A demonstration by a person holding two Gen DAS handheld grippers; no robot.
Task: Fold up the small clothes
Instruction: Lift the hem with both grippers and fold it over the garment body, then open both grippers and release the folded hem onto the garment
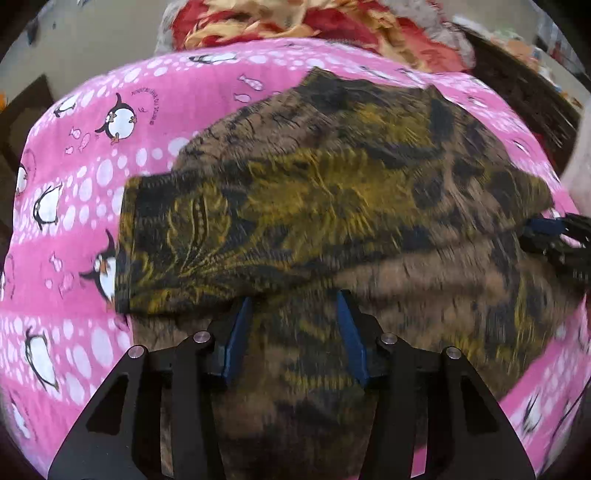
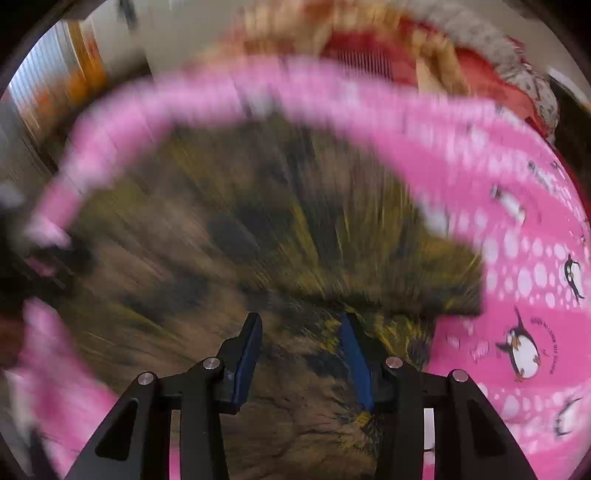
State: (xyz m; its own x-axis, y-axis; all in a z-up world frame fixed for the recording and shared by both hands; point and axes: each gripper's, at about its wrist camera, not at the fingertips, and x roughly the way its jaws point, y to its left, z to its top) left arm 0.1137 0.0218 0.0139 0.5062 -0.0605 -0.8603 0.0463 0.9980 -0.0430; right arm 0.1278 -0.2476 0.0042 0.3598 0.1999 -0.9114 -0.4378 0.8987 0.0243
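A small brown, olive and black patterned garment (image 1: 332, 192) lies on a pink cloth with penguins (image 1: 74, 206). One layer is folded over, and its hem ends at the left (image 1: 125, 251). My left gripper (image 1: 293, 297) hovers over the garment's near part, jaws apart, nothing pinched between the blue pads (image 1: 236, 339). My right gripper (image 2: 302, 317) also stands open over the same garment (image 2: 240, 240), close to a folded corner (image 2: 461, 288); this view is heavily blurred. The right gripper's dark fingers (image 1: 561, 236) show at the right edge of the left wrist view.
A red and yellow flowered fabric (image 1: 295, 22) is heaped beyond the pink cloth's far edge. Dark furniture (image 1: 524, 96) stands at the back right. A beige floor (image 1: 92, 40) shows at the back left. The pink cloth (image 2: 517, 258) stretches out to the right of the garment.
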